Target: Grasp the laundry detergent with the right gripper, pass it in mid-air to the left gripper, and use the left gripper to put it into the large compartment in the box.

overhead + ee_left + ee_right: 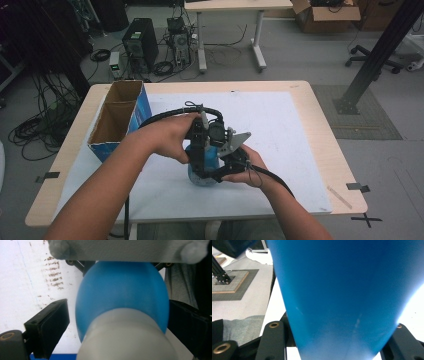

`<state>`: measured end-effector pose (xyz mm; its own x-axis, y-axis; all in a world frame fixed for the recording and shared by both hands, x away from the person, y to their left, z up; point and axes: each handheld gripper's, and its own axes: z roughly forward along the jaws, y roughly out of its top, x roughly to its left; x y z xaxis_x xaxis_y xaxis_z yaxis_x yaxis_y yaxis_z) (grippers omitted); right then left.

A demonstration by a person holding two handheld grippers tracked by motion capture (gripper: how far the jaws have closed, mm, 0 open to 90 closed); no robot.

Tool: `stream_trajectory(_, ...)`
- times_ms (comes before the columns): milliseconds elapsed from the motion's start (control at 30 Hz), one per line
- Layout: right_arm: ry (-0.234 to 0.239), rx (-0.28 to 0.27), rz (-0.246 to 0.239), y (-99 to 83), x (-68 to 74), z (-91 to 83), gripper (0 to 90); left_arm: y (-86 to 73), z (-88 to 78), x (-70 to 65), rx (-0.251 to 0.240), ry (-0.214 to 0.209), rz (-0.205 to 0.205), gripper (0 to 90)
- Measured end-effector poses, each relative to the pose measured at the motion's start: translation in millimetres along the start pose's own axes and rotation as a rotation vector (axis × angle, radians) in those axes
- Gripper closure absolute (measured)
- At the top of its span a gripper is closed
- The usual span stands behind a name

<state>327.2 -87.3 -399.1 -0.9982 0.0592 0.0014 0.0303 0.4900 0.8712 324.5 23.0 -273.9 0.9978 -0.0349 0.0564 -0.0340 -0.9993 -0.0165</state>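
A blue bottle (200,176) with a rounded body stands at the middle of the white mat, between both hands. From above, my left gripper (199,150) reaches down over it. In the left gripper view the bottle (122,292) and its pale neck lie between the jaws of the left gripper (117,322); the left-hand jaw stands clear of it with a gap, so the gripper is open. My right gripper (216,172) comes in from the right side. Seen along that right gripper (337,340), both jaws press against the bottle's blue wall (342,290).
An open cardboard box (117,117) with blue sides and two compartments stands at the table's left. The white mat (280,125) covers most of the wooden table (325,130). Past the far edge are a computer tower (140,42), cables and another table; a black post (375,60) rises at right.
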Motion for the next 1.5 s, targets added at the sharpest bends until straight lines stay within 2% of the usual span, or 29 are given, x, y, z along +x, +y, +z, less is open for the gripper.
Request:
stream_trajectory(600, -0.009, -0.009, -0.004, 1.6, 1.2, -1.0, 45.3, 0.7, -0.8, -2.3, 0.002, 0.011, -0.005, 16.5)
stream_trajectory(833, -0.018, -0.010, -0.006, 1.3, 0.9, -1.6, 45.2, 0.8, -0.5, -2.9, 0.006, 0.021, 0.004, 19.6)
stream_trajectory(1133, -0.007, -0.017, -0.003, 1.4, 1.2, -1.6, 45.2, 1.9, -0.3, -3.5, 0.007, 0.006, 0.011, 28.1)
stream_trajectory(1333, -0.005, -0.017, -0.004, 1.1, 2.5, -1.3, 45.2, 1.6, -0.6, -3.8, 0.007, 0.018, 0.010, 36.3)
stream_trajectory(1500, -0.007, -0.018, -0.005, 1.0, 3.1, -1.1, 45.2, 2.0, -0.7, -4.2, 0.010, 0.017, 0.006, 37.1)
